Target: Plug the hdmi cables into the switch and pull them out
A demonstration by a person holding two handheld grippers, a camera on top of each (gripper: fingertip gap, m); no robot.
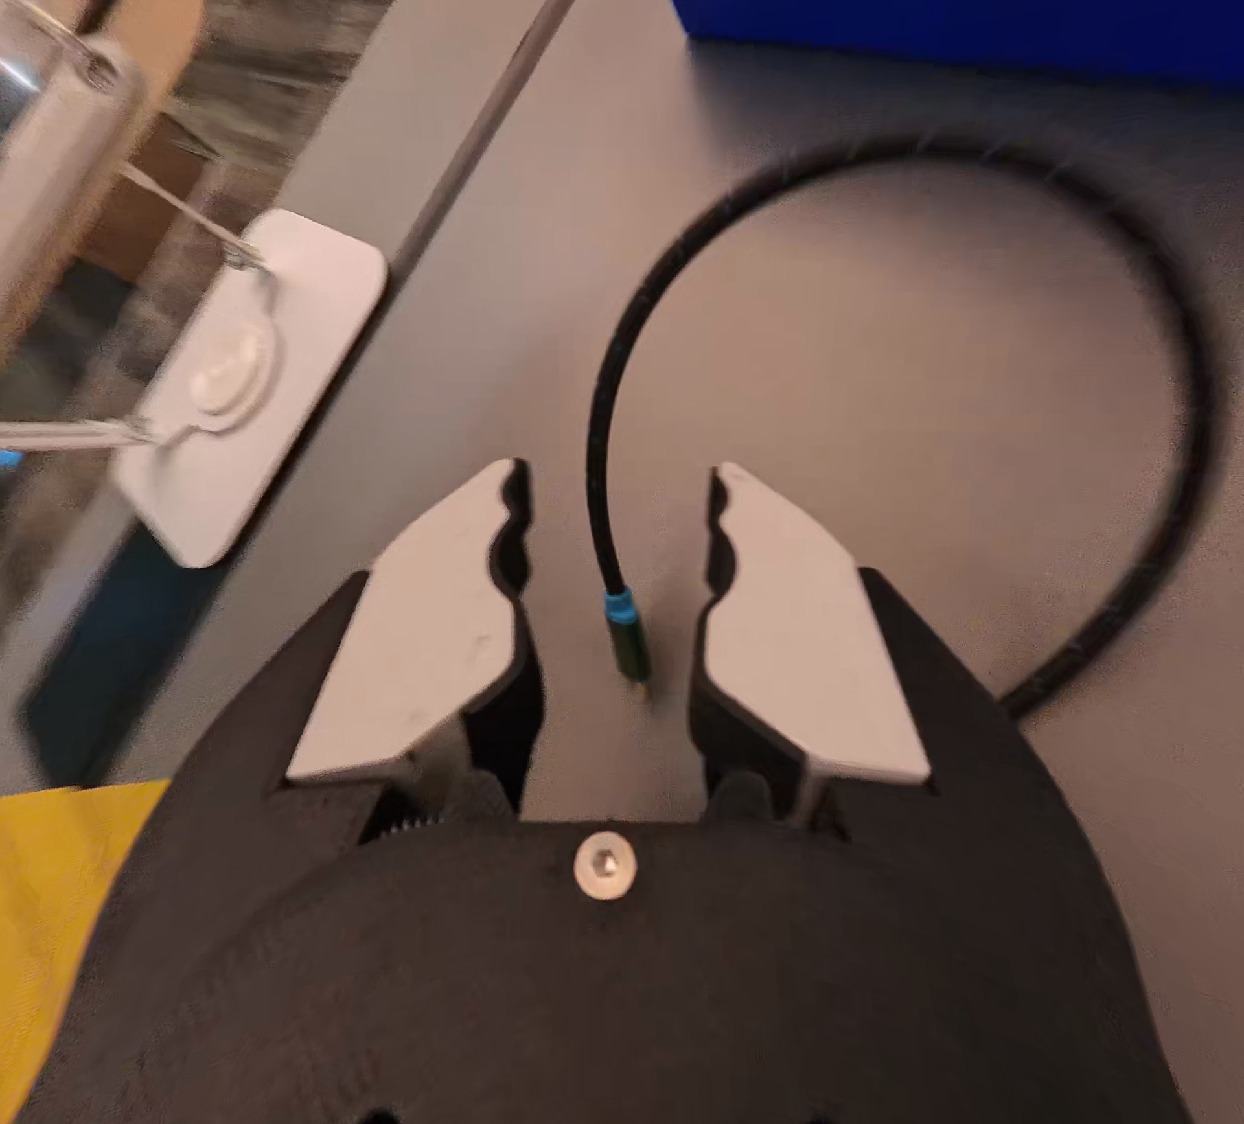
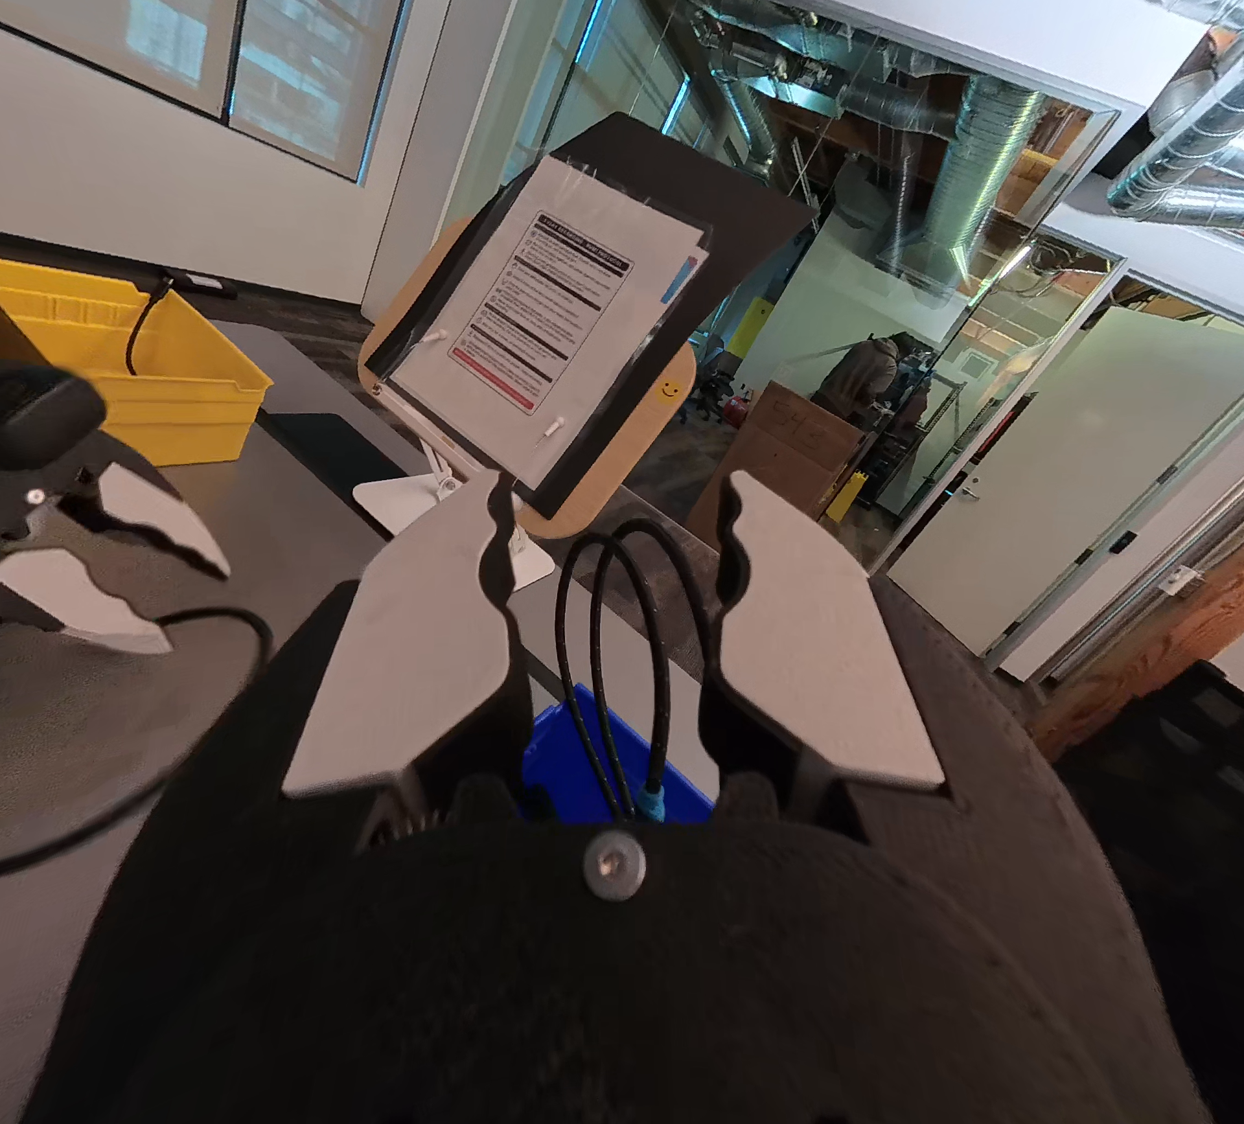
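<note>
Reaching over the grey table (image 1: 875, 351), the left gripper (image 1: 619, 479) hangs with fingers apart around the HDMI cable (image 1: 673, 257), whose blue-collared plug (image 1: 626, 627) lies untouched. Next it likely needs lowering and closing on the plug. The right gripper (image 2: 609, 496) is spread over a looped cable (image 2: 633, 620) in the blue bin (image 2: 572, 762). No switch shows. The sheet (image 2: 538, 311) on the stand carries print.

Left wrist view motion-blurred; right wrist view sharper, bright daylight, wide-angle edges warped.
</note>
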